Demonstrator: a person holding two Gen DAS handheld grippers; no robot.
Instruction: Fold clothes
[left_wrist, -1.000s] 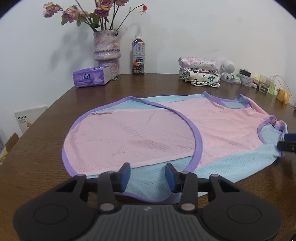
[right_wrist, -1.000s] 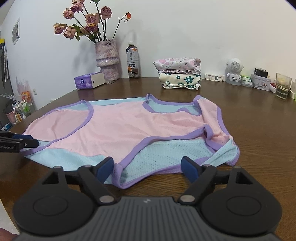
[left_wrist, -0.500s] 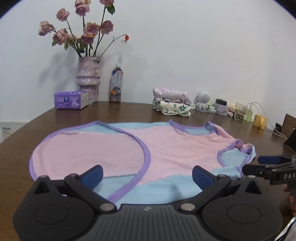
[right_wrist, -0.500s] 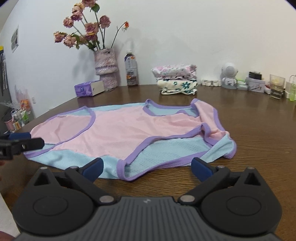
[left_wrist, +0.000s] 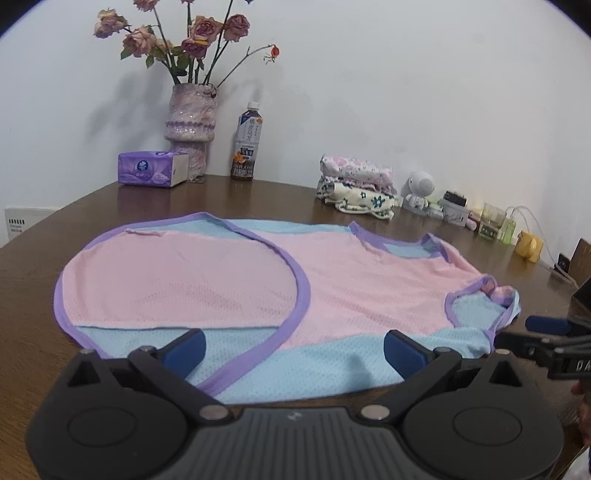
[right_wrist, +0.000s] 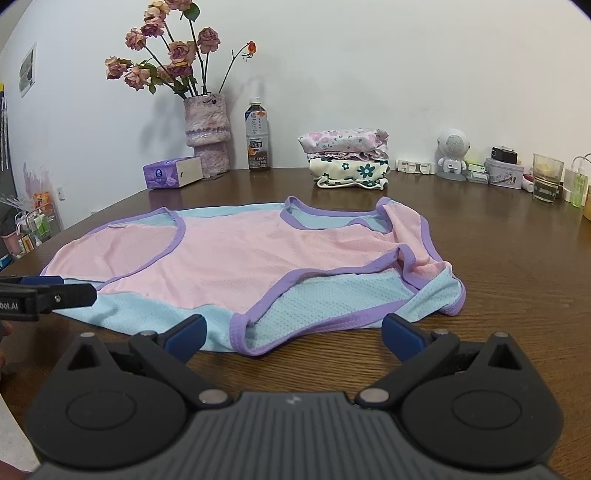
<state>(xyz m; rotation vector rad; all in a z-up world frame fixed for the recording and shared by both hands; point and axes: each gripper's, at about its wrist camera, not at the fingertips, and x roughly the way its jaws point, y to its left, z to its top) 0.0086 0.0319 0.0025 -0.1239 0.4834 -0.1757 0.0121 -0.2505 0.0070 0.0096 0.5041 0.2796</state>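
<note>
Left wrist view: the left gripper (left_wrist: 293, 349) has just spread wide, empty, over the pink and blue top (left_wrist: 258, 288); the right gripper (right_wrist: 293, 338) likewise, gripping nothing.

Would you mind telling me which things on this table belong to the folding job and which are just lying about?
Part of the job:
- pink and blue garment, spread flat
- left tool, open
- right tool, open
- stack of folded clothes

Just lying about:
- vase of flowers
- drink bottle
- tissue box
- white figurine
- glass
</note>
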